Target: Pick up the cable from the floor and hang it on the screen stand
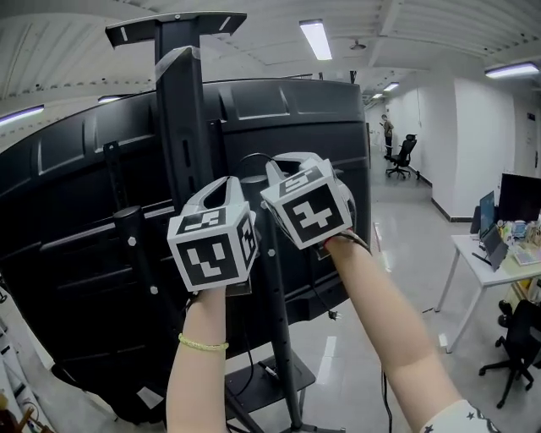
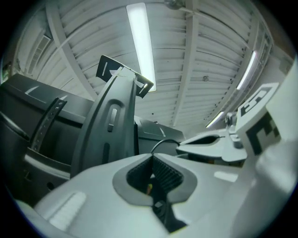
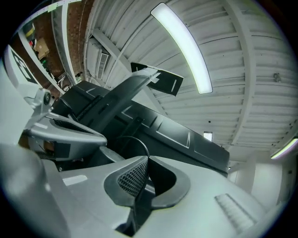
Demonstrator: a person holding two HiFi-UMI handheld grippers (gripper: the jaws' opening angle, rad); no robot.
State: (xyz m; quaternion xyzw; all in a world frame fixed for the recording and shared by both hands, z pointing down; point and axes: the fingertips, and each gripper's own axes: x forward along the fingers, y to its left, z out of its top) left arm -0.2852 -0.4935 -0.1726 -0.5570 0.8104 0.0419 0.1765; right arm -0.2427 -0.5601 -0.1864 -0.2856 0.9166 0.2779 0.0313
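My left gripper [image 2: 152,160] has its fingers pressed together on the cable [image 2: 160,141], which curls up out of the fingertips in a short black arc and bends toward the other hand. Beyond those fingertips and a little to their left rises the post of the screen stand [image 1: 182,110], with its top bracket [image 1: 176,25] above them.

My right gripper [image 3: 145,160] is also clamped on the cable, just beside the left one, so only a short loop spans the two tips. Below the right fingers the rest hangs slack down to a plug [image 1: 335,315].

I judge the cable to be light, limp and fairly smooth. It will sag and swing, and it could slide through the pads. I'd keep both grips close together on the cord itself, not on the plug, and drape the loop over the stand.
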